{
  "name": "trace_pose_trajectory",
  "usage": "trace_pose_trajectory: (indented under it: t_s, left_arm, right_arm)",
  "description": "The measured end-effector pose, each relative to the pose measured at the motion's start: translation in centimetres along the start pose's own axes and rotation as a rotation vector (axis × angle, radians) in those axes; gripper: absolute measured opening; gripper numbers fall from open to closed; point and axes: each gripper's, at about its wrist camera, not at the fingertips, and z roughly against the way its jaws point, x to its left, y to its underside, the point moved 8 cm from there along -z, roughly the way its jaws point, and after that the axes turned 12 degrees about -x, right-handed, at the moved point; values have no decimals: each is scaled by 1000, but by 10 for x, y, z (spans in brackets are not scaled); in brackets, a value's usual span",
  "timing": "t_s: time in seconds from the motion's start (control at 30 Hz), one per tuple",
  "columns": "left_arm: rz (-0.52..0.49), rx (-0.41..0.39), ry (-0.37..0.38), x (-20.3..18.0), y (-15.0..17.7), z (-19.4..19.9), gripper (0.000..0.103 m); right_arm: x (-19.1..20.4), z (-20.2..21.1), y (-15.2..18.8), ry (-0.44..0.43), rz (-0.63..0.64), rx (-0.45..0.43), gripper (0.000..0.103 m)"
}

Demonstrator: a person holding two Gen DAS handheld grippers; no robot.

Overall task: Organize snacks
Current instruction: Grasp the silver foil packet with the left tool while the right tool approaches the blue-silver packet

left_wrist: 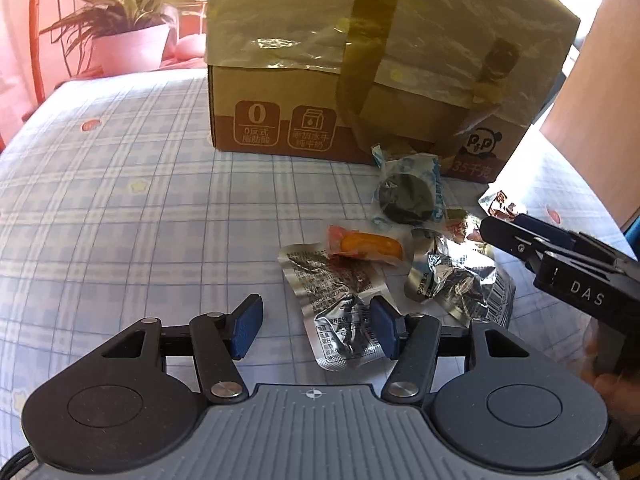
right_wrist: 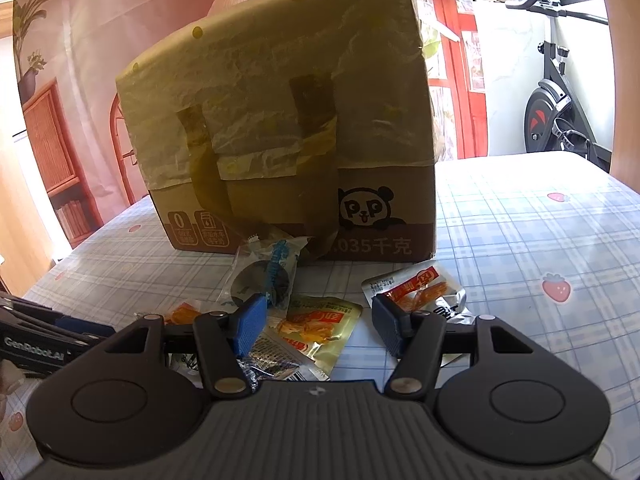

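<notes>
both tools open, nothing gripped: left tool over a silver packet, right tool over a yellow packet. snacks near the cardboard box on tabletop.

One cardboard box, one potted plant. Snack packets — about seven: three silver, one cookie, one orange, two red-printed.

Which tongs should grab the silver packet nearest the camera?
Left. The left tongs hang open right at the silver packet; the right tongs sit over the yellow packet.
</notes>
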Motion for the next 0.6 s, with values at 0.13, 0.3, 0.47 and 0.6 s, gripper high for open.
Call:
trace_pose_trajectory:
  t_s: [0.13,0.3,0.47,0.6]
  left_arm:
    - [-23,-9,-15,-6,1,-3,62]
    - [-66,-40,-20,-13,0,-8,62]
    - [-75,-72,-23,-9,0,-4,36]
    - [-37,-80,-9,-4,-1,-2,34]
  right_arm:
    - [0,0,0,-1,0,1,62]
    - [1,0,0,-1,0,1,62]
    - [4,0,0,-18,9,0,62]
    - [7,-1,1,-32,26,9,62]
